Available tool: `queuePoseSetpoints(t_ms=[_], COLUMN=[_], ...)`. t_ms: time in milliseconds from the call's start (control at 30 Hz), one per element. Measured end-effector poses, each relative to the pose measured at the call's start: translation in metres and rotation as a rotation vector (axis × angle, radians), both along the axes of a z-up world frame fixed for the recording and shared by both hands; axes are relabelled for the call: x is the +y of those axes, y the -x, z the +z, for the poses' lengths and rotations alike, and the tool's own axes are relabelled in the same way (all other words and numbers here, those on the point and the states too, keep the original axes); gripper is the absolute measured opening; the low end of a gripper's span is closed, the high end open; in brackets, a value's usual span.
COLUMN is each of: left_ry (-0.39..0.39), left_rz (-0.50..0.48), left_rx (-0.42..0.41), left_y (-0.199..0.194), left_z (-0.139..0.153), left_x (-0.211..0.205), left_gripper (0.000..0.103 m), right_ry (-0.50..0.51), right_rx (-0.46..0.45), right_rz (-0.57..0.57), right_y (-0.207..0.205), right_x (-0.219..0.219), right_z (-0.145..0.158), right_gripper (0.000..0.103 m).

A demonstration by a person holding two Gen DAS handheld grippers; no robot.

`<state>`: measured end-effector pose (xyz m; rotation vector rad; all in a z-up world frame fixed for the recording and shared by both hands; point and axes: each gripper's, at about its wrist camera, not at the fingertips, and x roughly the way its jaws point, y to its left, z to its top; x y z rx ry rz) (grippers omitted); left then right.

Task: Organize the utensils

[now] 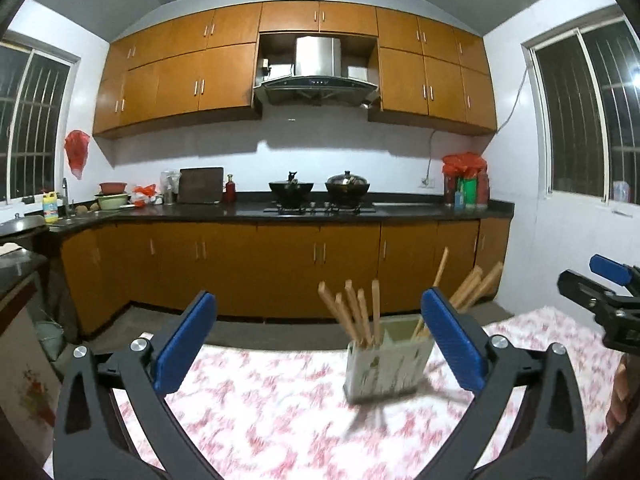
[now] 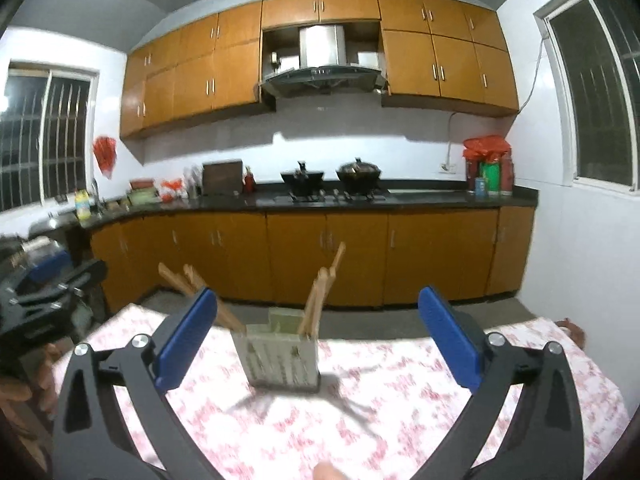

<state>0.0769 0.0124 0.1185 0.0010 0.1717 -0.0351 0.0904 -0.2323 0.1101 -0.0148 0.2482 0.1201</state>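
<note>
Chopsticks (image 1: 362, 312) upright in holder (image 2: 280, 364), beyond wide-apart jaws, untouched.

right gripper (image 2: 318, 342) jaws wide, empty | chopstick holder (image 2: 280, 364) upright on floral tablecloth (image 2: 400, 420) | wooden chopsticks (image 2: 316, 300) splayed inside

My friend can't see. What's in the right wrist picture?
A holder full of chopsticks stands on a flowery tablecloth, between the open right gripper. Behind is a kitchen with brown cabinets.
</note>
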Motion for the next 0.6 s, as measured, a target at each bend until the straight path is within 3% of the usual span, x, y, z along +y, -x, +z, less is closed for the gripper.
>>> queuePoseSetpoints(t_ms=[233, 600], left_ry=[-0.033, -0.045], left_rz=[0.027, 0.062], left_rx=[0.060, 0.130], left_y=[0.033, 0.062], left_z=[-0.037, -0.080], left_x=[-0.001, 0.000], left_gripper=[0.101, 0.101], right_ry=[0.079, 0.055], right_rx=[0.001, 0.055], right_rz=[-0.046, -0.104], right_y=[0.036, 0.067], right_x=[0.015, 0.016], right_z=[-0.034, -0.082], right_gripper=[0.099, 0.099])
